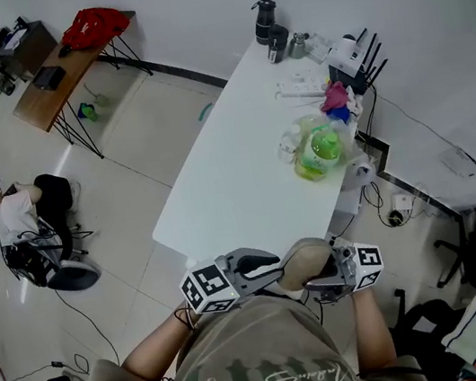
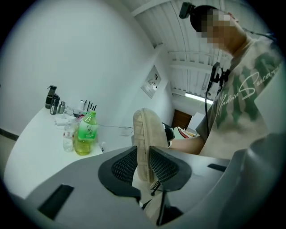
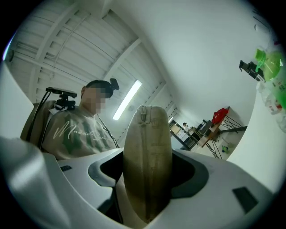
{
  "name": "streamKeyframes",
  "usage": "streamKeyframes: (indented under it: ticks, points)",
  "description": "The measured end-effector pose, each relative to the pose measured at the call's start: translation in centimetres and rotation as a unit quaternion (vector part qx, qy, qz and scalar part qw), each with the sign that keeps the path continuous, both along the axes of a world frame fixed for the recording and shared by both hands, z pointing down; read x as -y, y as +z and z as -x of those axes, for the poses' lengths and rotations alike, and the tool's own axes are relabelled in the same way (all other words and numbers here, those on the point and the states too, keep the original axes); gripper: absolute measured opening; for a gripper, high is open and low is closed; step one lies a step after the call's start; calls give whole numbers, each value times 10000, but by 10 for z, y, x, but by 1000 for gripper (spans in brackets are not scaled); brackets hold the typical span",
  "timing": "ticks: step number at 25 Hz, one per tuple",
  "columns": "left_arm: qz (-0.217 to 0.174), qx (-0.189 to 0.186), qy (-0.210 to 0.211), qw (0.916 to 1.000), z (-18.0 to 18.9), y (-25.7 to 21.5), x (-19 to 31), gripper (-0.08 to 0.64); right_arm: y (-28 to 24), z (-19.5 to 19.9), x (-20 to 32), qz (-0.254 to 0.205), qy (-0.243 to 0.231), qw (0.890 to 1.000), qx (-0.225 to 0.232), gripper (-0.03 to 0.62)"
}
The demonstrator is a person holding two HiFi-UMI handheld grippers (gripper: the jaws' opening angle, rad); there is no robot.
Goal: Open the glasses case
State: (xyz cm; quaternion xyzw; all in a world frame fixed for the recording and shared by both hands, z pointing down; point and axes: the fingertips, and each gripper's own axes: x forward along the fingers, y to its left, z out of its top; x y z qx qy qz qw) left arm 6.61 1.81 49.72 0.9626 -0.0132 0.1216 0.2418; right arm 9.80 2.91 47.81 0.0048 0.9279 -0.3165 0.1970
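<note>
I hold a beige zippered glasses case (image 1: 309, 259) in the air close to my chest, off the table's near end. My left gripper (image 1: 279, 269) comes in from the left. In the left gripper view its meshed pads (image 2: 123, 165) lie against both sides of the case's narrow edge (image 2: 147, 129). My right gripper (image 1: 327, 281) has the other end. In the right gripper view the case (image 3: 147, 152) stands upright and fills the gap between the jaws, its zip seam facing the camera and the pull (image 3: 142, 114) at the top. The case looks closed.
A long white table (image 1: 236, 176) stretches away ahead, with a green drink bottle (image 1: 320, 150), clear bottles, dark flasks (image 1: 266, 20) and a router at its far right. A person sits on the floor at left (image 1: 23, 214). A wooden desk (image 1: 55, 85) stands beyond.
</note>
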Motion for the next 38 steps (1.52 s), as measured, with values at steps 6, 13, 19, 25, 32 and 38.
streamKeyframes:
  ticks: [6, 13, 19, 25, 32, 38]
  points:
    - [25, -97, -228, 9997, -3, -5, 9, 97, -2, 0, 9, 102, 252, 9995, 150, 304]
    - [112, 1, -190, 9998, -5, -4, -1, 98, 3, 10, 6, 403, 152, 9984, 353, 341]
    - [59, 359, 122, 9993, -9, 9, -19, 140, 0, 10, 6, 638, 162, 9961, 588, 341]
    - [339, 343, -317, 9983, -8, 11, -14, 155, -3, 14, 0, 401, 127, 9988, 241, 341]
    - [113, 638, -701, 9954, -11, 16, -9, 152, 1, 15, 3, 368, 396, 9985, -77, 341]
    - [95, 700, -767, 9946, -15, 20, -10, 150, 5, 13, 4, 464, 501, 9976, -83, 341]
